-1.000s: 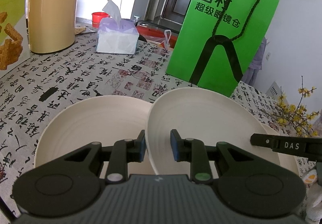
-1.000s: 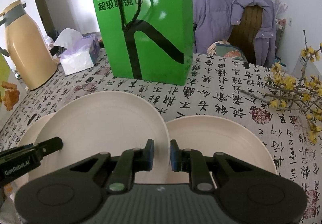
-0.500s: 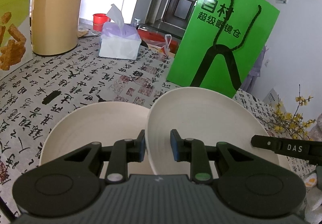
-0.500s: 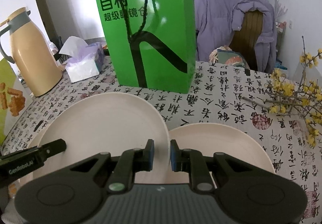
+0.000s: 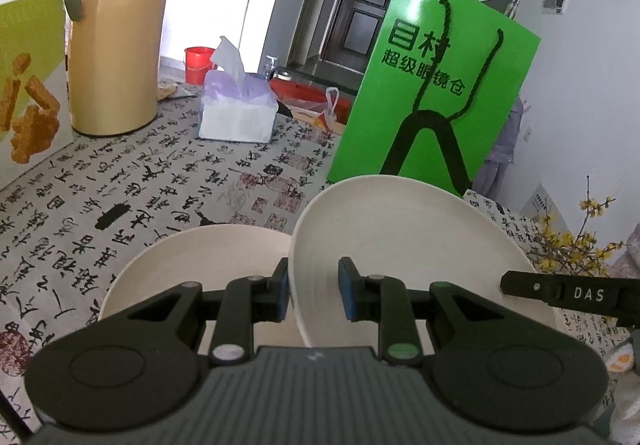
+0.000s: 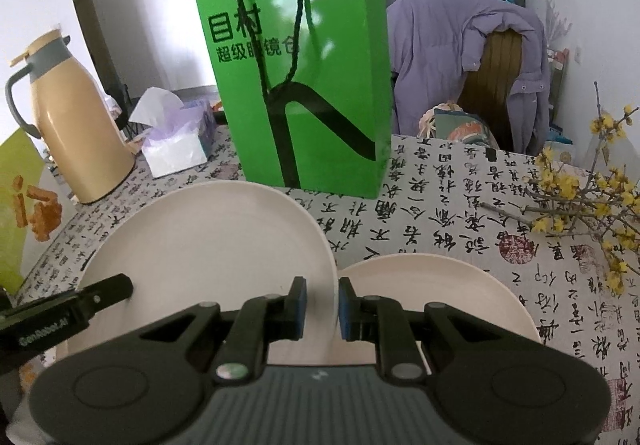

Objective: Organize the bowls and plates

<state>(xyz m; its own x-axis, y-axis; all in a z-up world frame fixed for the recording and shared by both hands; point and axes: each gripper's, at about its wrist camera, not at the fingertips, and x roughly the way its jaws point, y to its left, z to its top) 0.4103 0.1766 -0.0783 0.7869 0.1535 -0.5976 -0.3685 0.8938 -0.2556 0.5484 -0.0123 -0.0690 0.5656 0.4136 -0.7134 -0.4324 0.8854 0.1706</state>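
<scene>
ahead: green bag [image 6: 304, 85] blocks | right: tablecloth [image 6: 440, 213] free, yellow-flowered branches [image 6: 580, 197] beyond

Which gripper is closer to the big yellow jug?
Left. The left gripper grips the rim of the plate on the side toward the jug; the right gripper grips the opposite rim, farther away.

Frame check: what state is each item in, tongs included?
Middle plate: lifted, tilted, held at both rims.
Left tongs: shut on its rim.
Right tongs: shut on the opposite rim.
Left plate: flat on table, empty.
Right plate: flat on table, empty.
Green bag: upright, handles hanging.
Flask: upright.
Tissue box: tissue sticking out.
</scene>
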